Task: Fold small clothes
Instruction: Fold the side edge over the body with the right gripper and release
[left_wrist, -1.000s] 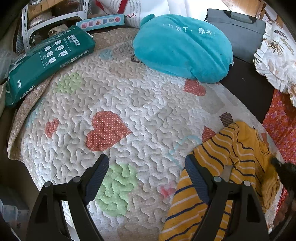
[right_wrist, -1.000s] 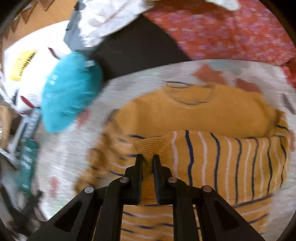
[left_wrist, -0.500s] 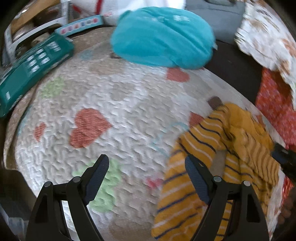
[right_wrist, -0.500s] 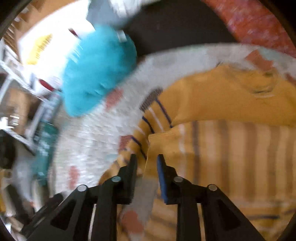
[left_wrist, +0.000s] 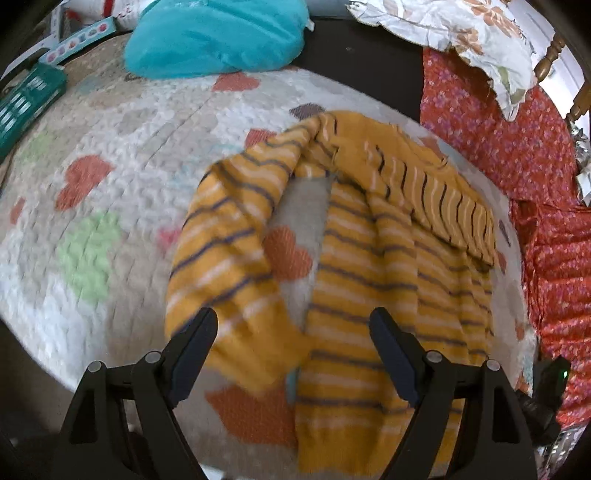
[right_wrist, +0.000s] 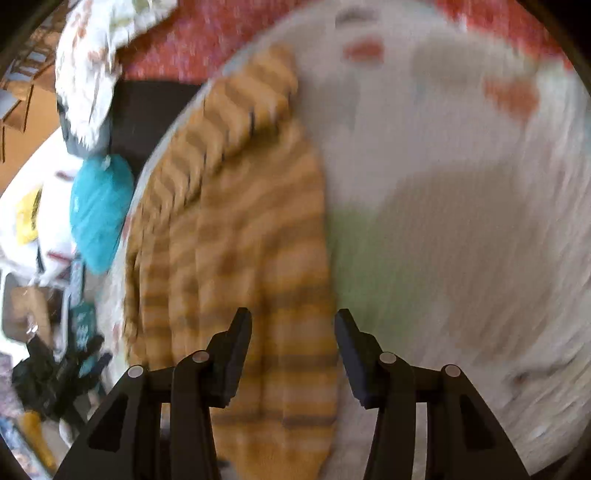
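Your left claw (left_wrist: 291, 332) hangs released above the striped yellow sweater (left_wrist: 369, 258) lying on the heart-patterned quilt (left_wrist: 110, 184); your right claw (right_wrist: 293, 332) is released over its blurred hem.

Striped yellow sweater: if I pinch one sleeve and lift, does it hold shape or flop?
The striped yellow sweater will probably flop: its folded sleeve already drapes in soft wrinkles. It looks thin, so likely light. The textured quilt may drag the rest.
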